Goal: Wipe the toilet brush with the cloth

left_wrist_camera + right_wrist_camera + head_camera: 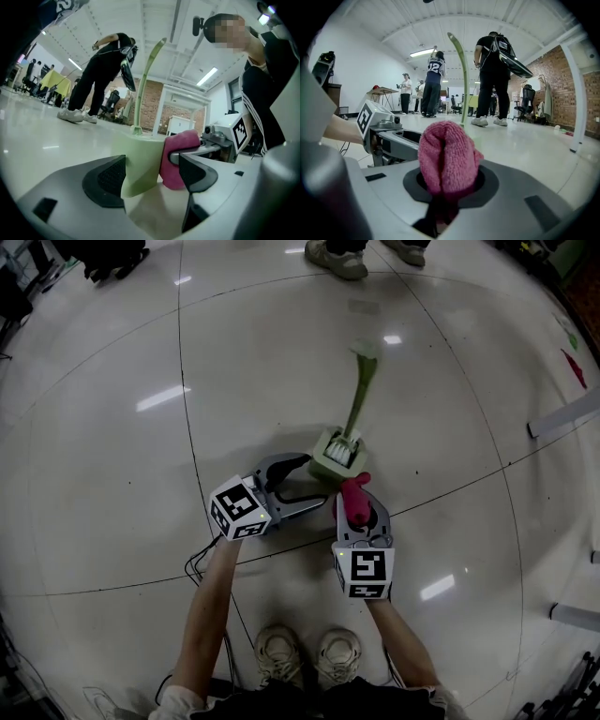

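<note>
A light green toilet brush stands on the floor in its square holder (337, 454), its thin handle (361, 395) leaning away from me. My left gripper (314, 479) reaches in from the left, open, with the holder (140, 159) between its jaws; the left pad sits by the holder's side and the right pad stands off it. My right gripper (361, 504) is shut on a bunched pink cloth (355, 493). The cloth (176, 159) rests against the holder's right side. In the right gripper view the cloth (447, 157) fills the jaws and the handle (461, 75) rises behind it.
The floor is glossy pale tile. Someone's shoes (336, 259) stand just beyond the brush, and several people (492, 79) stand further off. My own shoes (309, 652) are close below the grippers. A cable (202, 563) lies at my left, and white bars (562, 413) lie at the right.
</note>
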Available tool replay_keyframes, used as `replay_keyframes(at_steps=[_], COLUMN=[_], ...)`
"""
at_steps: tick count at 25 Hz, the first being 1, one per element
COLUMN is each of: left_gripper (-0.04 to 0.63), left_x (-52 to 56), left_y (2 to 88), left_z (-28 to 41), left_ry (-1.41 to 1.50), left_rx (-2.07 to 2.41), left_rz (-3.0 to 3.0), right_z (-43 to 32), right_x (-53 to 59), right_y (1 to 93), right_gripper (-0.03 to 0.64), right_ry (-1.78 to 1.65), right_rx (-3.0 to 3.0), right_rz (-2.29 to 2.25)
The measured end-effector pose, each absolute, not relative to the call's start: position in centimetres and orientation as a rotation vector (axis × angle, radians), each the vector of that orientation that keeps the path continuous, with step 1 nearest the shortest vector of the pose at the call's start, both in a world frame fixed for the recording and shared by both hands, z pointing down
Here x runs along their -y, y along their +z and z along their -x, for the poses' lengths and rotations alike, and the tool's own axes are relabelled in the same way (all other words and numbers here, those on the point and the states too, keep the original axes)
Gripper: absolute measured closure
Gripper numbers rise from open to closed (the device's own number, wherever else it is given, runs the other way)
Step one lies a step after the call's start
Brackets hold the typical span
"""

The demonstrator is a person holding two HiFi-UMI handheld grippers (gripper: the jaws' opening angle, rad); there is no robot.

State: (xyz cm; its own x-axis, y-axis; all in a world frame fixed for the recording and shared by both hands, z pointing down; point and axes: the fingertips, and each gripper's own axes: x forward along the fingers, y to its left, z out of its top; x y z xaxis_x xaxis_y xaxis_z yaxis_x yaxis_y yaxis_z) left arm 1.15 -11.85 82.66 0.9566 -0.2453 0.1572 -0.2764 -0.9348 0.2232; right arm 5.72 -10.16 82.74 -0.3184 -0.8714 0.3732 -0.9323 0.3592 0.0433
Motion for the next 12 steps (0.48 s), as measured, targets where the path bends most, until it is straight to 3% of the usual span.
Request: replay_keyframes(at_steps=[12], left_gripper=[0.265], left_x=[10.2], left_y=[82.6], left_z=[-2.8], left_ry=[0.221], left_rx=[0.283], left_rz=[-2.900], right_z=[-6.3], right_x=[10.2], right_y=[82.8], right_gripper=[0.548], right_ry=[0.260], right_rx=[2.299], right_rz=[-1.603])
